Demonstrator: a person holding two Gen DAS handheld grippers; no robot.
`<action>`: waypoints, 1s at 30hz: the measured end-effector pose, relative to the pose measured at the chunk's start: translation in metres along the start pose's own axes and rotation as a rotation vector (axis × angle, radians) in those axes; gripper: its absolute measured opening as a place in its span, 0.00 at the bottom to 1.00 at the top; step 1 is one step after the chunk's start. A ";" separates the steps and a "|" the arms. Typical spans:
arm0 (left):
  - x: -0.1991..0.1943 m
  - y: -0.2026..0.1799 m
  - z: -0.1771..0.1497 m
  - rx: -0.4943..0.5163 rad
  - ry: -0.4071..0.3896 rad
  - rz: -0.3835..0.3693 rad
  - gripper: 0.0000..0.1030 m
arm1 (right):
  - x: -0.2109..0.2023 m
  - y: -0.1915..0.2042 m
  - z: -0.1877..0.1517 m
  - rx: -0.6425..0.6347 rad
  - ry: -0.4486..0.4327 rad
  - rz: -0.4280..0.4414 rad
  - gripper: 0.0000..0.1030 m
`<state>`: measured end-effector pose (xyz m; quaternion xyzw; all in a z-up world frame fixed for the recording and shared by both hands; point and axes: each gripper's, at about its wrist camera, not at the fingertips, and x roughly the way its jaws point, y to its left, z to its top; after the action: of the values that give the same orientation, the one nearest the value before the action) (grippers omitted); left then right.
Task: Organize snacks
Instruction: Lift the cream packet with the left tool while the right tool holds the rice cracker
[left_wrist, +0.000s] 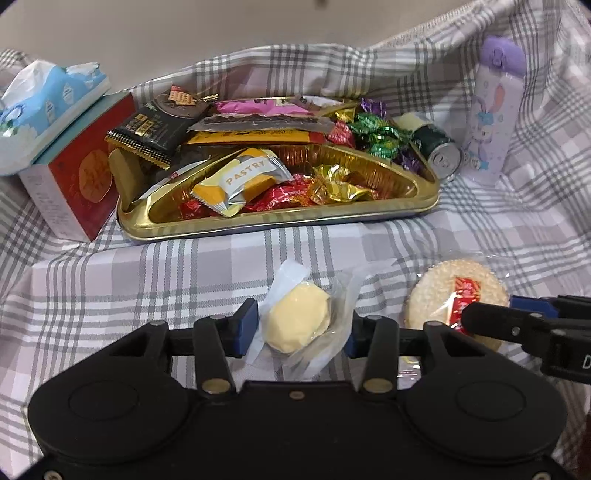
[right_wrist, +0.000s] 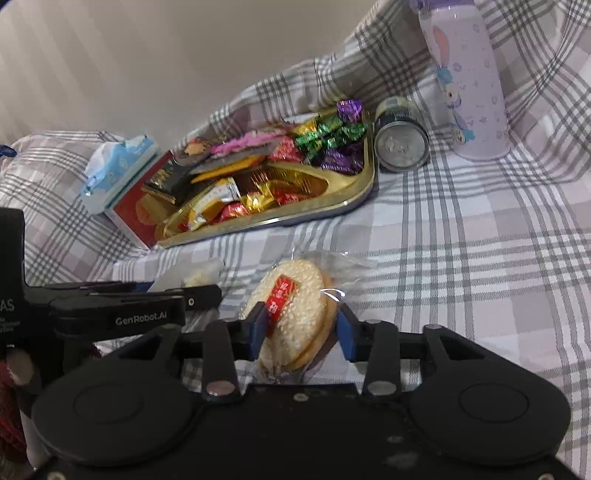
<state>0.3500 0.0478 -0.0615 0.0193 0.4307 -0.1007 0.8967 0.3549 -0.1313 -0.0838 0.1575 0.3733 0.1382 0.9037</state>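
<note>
Landmark for all positions: the gold tray (left_wrist: 280, 225), resting on a grey-and-lilac plaid cloth (left_wrist: 110, 280).

Left of the tray: a red box (left_wrist: 79, 173) stands touching its left end, with a blue tissue pack (left_wrist: 48, 103) lying on top of the box.

In the tray: a mixed heap of wrapped snacks. A black-and-gold packet (left_wrist: 159, 125) leans at the left, a yellow "PASTRY" packet (left_wrist: 240, 181) lies in the front compartment among red and gold sweets, and green and purple foil sweets (left_wrist: 376, 133) fill the right rear corner.

In front of the tray, on the cloth: a pale yellow pastry in clear wrap (left_wrist: 299, 321) lies between the blue pads of the left tongs (left_wrist: 301, 328). The left pad touches the wrapper; whether the right pad presses on it cannot be told. To its right, a sesame-coated round cracker with a red label (right_wrist: 291, 314), also in clear wrap, stands on edge, and the right tongs (right_wrist: 301, 332) are clamped on it, both pads against its sides.

Right of the tray: a dark can (left_wrist: 436, 151) lies on its side just beside the right end. Further right, a lilac cartoon-printed bottle (left_wrist: 491, 110) stands upright.
</note>
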 end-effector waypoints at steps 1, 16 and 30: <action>-0.003 0.002 0.000 -0.012 -0.003 -0.006 0.50 | -0.003 0.000 0.000 -0.001 -0.011 0.007 0.35; -0.048 0.016 -0.004 -0.130 -0.008 -0.030 0.39 | -0.041 0.017 0.006 -0.034 -0.077 0.074 0.17; -0.122 0.005 -0.024 -0.170 -0.054 -0.061 0.39 | -0.105 0.035 -0.006 -0.096 -0.126 0.045 0.16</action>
<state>0.2579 0.0756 0.0180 -0.0727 0.4138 -0.0912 0.9029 0.2744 -0.1366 -0.0081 0.1305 0.3052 0.1661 0.9286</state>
